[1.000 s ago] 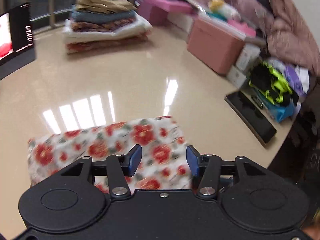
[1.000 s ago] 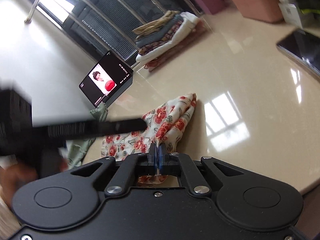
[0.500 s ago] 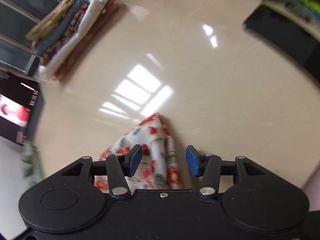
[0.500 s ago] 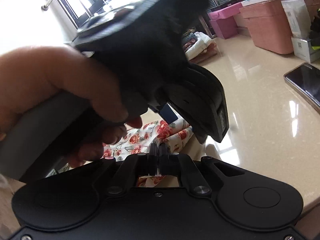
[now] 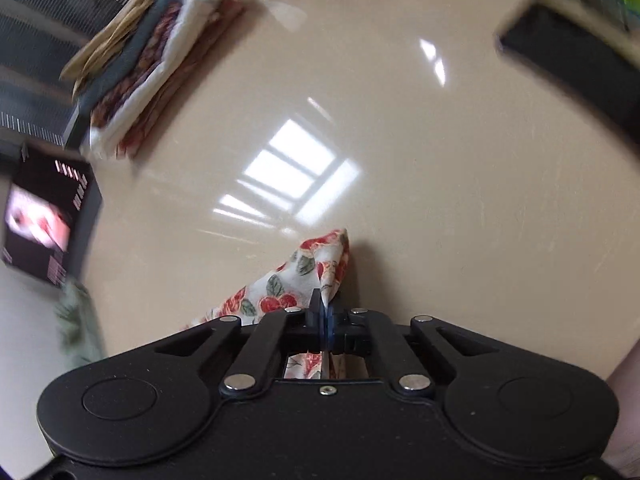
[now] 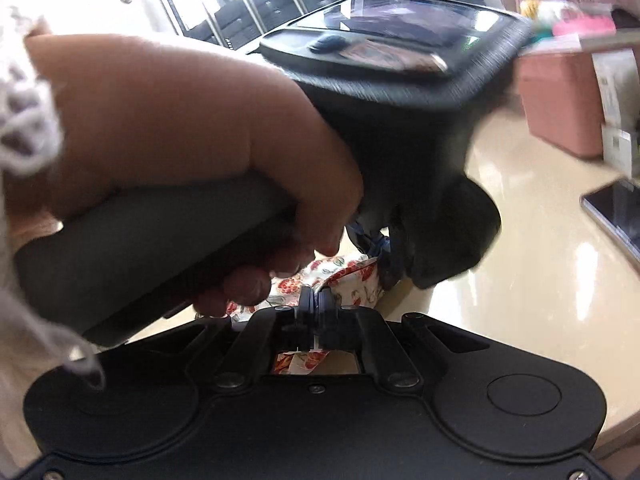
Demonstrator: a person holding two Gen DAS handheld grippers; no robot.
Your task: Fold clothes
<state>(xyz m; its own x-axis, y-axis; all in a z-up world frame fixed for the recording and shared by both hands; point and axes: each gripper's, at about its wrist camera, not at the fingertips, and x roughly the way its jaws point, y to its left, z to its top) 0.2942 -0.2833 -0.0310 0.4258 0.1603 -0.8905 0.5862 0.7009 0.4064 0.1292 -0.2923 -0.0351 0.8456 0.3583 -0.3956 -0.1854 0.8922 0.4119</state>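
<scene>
Closure of my left gripper [image 5: 325,312] is the change: half a second ago it stood wide over the floral cloth [image 5: 304,276]; now it is clamped on a raised corner. My right gripper [image 6: 316,304] stays pinched on the same cloth [image 6: 352,276], just beside the left one (whose body fills the right wrist view). The cloth lies at the near edge of the desk [image 5: 440,200], well apart from the folded stack [image 5: 152,60]. With both corners held, I judge the next fold ready.

Floral cloth [image 6: 360,280] in hand-held gripper [image 6: 316,300]
</scene>
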